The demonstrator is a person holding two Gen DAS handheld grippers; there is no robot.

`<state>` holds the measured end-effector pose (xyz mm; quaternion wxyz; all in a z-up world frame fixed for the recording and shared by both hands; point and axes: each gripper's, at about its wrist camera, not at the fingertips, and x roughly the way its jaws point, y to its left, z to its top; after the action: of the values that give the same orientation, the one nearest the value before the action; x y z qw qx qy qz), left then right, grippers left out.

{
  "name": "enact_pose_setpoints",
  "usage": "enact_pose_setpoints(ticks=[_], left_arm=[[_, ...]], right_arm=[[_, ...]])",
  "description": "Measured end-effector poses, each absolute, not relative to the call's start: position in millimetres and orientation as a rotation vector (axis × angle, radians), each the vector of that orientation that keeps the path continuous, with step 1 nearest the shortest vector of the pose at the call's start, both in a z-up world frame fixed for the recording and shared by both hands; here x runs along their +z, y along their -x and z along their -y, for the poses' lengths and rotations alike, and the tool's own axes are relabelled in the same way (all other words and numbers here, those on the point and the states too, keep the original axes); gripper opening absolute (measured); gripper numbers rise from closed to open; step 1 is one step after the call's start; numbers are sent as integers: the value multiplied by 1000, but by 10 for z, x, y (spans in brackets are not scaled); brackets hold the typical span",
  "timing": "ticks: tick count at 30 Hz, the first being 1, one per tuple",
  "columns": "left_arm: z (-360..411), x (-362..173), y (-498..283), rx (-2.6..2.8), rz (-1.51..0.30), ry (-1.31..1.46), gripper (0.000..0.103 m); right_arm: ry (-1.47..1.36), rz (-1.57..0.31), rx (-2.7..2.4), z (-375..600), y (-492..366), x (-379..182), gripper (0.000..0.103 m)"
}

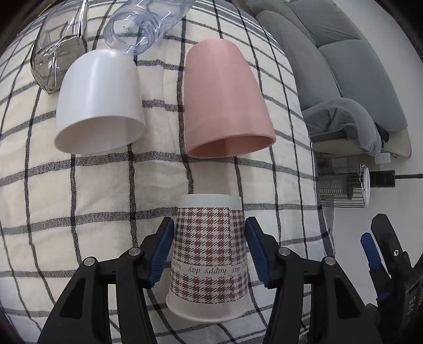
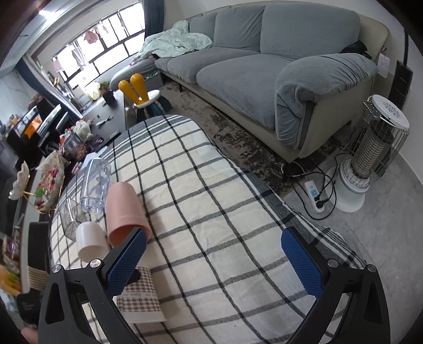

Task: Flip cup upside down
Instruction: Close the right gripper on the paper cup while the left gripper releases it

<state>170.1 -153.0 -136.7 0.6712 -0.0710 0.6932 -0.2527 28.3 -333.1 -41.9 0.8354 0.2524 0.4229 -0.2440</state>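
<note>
A houndstooth paper cup (image 1: 208,254) printed "happy day" stands upside down on the checked tablecloth (image 1: 92,190), rim on the cloth. My left gripper (image 1: 208,251) is open, its blue pads on either side of the cup with a small gap on each side. The cup also shows in the right wrist view (image 2: 141,299), partly behind my left finger. My right gripper (image 2: 211,264) is open and empty above the cloth, to the right of the cup.
A pink cup (image 1: 224,105) and a white cup (image 1: 99,103) stand upside down beyond the paper cup. A clear plastic bottle (image 1: 142,23) and a smoky glass container (image 1: 58,50) lie behind them. A grey sofa (image 2: 264,66) and a heater (image 2: 370,158) stand off the table's right edge.
</note>
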Motion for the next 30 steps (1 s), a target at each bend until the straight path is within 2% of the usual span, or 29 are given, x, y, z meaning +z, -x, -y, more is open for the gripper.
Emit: enact_pose_setpoints(ticks=[5, 8, 15, 22, 30], left_arm=[[1484, -1301, -1687, -540, -1525, 142, 74], [1391, -1125, -1625, -519, -1471, 131, 77], [944, -526, -1341, -300, -1246, 17, 103], [439, -157, -1058, -74, -1052, -60, 103], [119, -141, -1045, -20, -1020, 1, 103]], right_arm=[[-526, -919, -507, 3299, -310, -427, 102], [-520, -919, -488, 3266, -296, -347, 102], [-518, -1014, -355, 3129, -460, -218, 102], [-422, -1270, -187, 2723, -1035, -393, 102], [-254, -1613, -70, 2172, -1597, -892, 100]])
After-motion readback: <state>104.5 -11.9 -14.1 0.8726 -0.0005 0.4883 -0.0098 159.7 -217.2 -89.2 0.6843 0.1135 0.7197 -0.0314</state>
